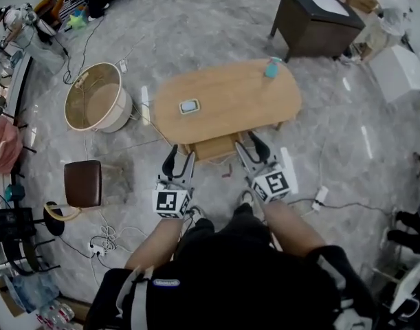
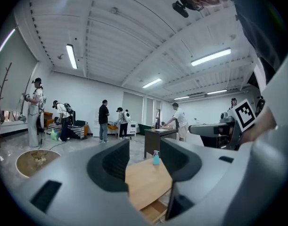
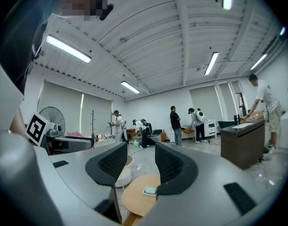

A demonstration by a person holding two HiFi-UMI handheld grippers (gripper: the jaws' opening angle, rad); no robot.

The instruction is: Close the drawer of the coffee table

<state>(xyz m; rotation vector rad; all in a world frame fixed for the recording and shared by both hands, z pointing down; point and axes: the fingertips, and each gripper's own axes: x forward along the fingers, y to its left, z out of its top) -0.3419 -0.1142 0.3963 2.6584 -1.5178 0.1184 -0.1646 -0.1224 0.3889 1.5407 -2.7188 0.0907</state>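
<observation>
Finding 1, location of the work. The shallow light-wood drawer [image 1: 213, 148] stands pulled out from the near long edge of the oval light-wood coffee table [image 1: 230, 98]. In the head view it projects toward 6 o'clock, toward the person. Its long axis runs roughly 9 to 3 o'clock, parallel to that table edge.

Finding 2, fingers. The left gripper [image 1: 181, 158] has its fingers spread wide with nothing between them. Its own view shows only the distant tabletop [image 2: 146, 182] and a corner of the open drawer through the gap. The right gripper [image 1: 251, 147] is likewise wide and empty.

Finding 3, governing relation. The two grippers flank the drawer. From the left gripper's fingers the drawer front lies at about 2 o'clock, just beside them. From the right gripper's fingers it lies at about 9 o'clock, also just beside them. Both grippers point toward 12 o'clock. I judge neither arm clearly nearer, and I cannot tell from these views whether either touches the wood.

Finding 4, assessment. The drawer is not yet closed. In my judgement the closing push must run toward 12 o'clock, square to the drawer's long axis. Pressure at one end only could skew the drawer in its runners.
</observation>
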